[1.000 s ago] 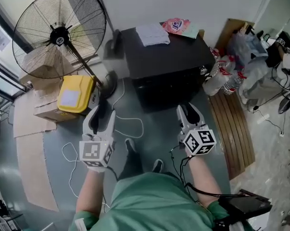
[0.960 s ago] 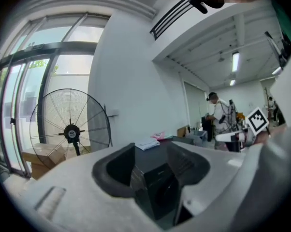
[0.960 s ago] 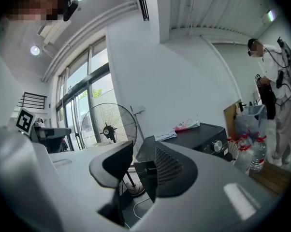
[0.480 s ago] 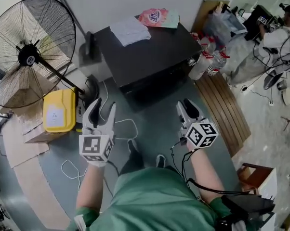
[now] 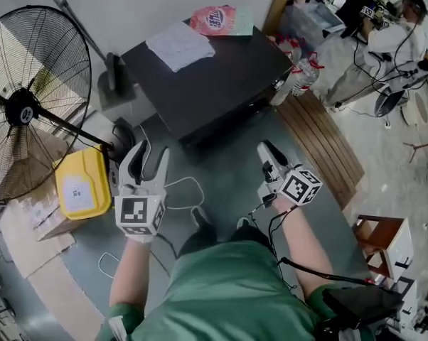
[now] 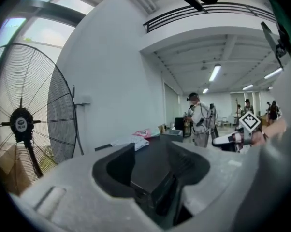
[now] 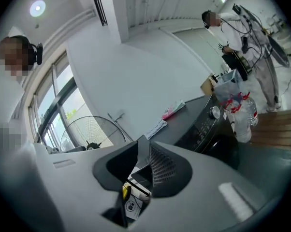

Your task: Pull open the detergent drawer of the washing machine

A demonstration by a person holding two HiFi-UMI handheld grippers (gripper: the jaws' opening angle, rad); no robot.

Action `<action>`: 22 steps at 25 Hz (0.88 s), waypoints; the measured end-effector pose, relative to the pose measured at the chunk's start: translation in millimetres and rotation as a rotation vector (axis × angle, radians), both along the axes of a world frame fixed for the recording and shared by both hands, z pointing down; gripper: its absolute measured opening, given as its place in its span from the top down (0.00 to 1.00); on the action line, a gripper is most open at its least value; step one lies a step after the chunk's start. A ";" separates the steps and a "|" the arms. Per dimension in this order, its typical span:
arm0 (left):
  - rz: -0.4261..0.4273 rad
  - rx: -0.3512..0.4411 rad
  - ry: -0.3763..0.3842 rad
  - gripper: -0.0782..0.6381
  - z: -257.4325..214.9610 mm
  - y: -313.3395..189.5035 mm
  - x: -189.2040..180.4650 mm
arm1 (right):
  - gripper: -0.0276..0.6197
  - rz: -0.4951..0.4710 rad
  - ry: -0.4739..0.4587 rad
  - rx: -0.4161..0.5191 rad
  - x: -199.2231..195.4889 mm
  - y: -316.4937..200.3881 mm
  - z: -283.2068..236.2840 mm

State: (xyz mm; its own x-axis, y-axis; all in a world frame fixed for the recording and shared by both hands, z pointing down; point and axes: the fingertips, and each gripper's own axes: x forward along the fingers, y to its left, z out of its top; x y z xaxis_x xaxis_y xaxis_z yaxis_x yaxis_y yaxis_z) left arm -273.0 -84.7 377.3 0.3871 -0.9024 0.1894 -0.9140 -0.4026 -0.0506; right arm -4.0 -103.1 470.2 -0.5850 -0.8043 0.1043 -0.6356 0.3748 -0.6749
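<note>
The black washing machine (image 5: 207,77) stands against the wall, with a white cloth (image 5: 180,46) and a pink bag (image 5: 214,20) on its top. Its front panel with a knob (image 7: 214,112) shows in the right gripper view; I cannot make out the drawer there. My left gripper (image 5: 144,163) hovers open over the floor, short of the machine's left corner, with nothing between its jaws. The machine (image 6: 152,166) shows through its gap. My right gripper (image 5: 266,151) is closing to shut on nothing, a short way in front of the machine's right side.
A big floor fan (image 5: 22,112) and a yellow box (image 5: 79,183) stand at the left. Cables (image 5: 185,190) lie on the floor between the grippers. Water bottles (image 5: 299,73) and a wooden slat pallet (image 5: 321,148) sit to the machine's right. A person (image 5: 384,41) stands farther right.
The head view swung so the machine sits more to the left. Both grippers moved forward and lower toward it. The right jaws, slightly apart before, have come together.
</note>
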 end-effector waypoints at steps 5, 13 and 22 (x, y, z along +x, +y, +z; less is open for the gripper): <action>0.036 -0.016 -0.009 0.60 5.9 -21.6 6.9 | 0.84 -0.090 -0.030 0.024 -12.6 -11.6 16.8; 0.037 -0.082 -0.057 0.60 31.4 -49.7 34.3 | 0.82 -0.177 -0.087 -0.034 -19.1 -48.1 77.2; -0.026 -0.180 -0.039 0.60 63.2 -80.9 53.1 | 0.67 -0.290 -0.228 -0.113 -38.1 -85.0 133.3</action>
State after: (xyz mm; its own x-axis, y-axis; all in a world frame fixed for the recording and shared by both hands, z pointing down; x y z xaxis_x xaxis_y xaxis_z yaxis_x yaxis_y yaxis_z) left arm -219.8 -165.6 440.5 0.3533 -0.8621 0.3632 -0.9228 -0.3849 -0.0159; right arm -42.0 -188.0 603.5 -0.8051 -0.5927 0.0238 -0.3430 0.4324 -0.8339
